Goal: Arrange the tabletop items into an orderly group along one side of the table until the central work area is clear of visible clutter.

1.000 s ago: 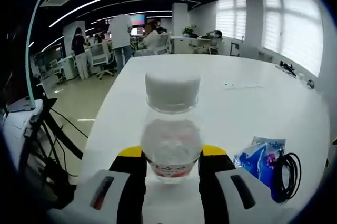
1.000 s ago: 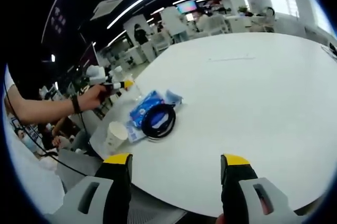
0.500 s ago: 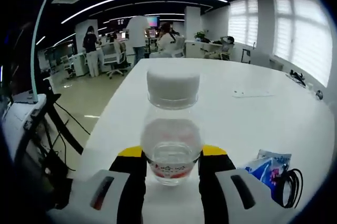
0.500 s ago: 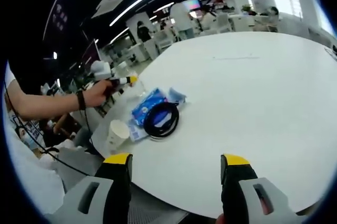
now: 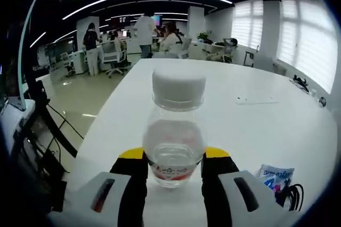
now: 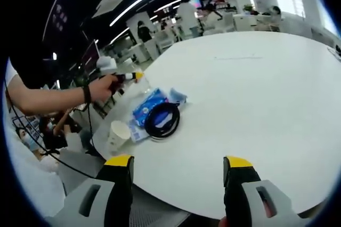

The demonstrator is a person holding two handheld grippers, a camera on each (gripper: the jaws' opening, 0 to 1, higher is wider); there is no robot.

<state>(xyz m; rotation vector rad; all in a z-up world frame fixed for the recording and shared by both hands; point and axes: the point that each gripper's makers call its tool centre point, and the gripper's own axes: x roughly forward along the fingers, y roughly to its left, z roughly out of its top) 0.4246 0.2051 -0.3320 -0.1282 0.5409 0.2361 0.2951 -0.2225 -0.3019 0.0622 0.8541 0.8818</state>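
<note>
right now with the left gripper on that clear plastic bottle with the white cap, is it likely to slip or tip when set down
The clear plastic bottle with the white cap looks smooth and round, so it may twist between the left gripper jaws. It seems partly filled, probably fairly light. Tall and narrow, it could tip on the white table.

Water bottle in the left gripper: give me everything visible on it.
The water bottle is small, of clear plastic, with a ribbed white screw cap, still on. A label with red print wraps its lower body, and it looks at least partly full of clear liquid. It stands upright in the left gripper view, clamped between the yellow-tipped black jaws of the left gripper, which press its lower sides. Behind it runs the white table. Whether its base rests on the table cannot be told.
</note>
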